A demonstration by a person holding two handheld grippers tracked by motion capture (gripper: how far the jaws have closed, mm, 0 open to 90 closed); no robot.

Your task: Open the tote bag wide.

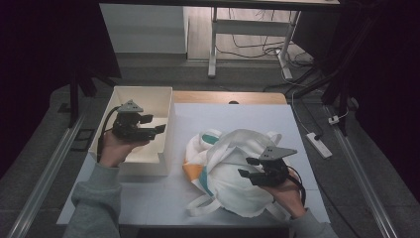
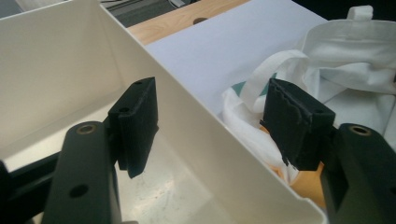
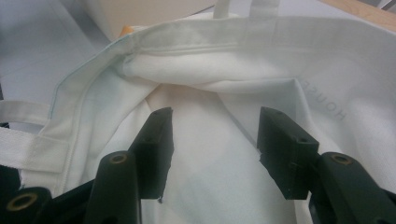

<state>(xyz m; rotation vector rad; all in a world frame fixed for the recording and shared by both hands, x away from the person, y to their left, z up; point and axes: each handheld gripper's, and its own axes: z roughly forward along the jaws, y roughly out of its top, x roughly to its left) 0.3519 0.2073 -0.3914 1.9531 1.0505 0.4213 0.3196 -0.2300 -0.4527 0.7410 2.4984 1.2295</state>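
Observation:
A white open-topped box [image 1: 143,90] stands at the table's left. My left gripper [image 1: 154,123] hovers over its right part, open with nothing held. In the left gripper view [image 2: 215,123] its jaws straddle the line of the box's right wall [image 2: 201,116], one over the inside and one on the bag's side. A crumpled white tote bag [image 1: 228,148] lies mid-table, with a teal patch [image 1: 212,139] and an orange patch [image 1: 193,171] showing. My right gripper [image 1: 246,166] hangs open over the bag. In the right gripper view [image 3: 212,140] the bag's hemmed mouth [image 3: 210,42] lies just ahead.
A white sheet [image 1: 247,114] covers the table, with a wooden strip [image 1: 228,97] at its far edge. The bag's straps [image 1: 203,207] trail toward the near edge. On the floor lie a power strip [image 1: 319,145] and cables at the right.

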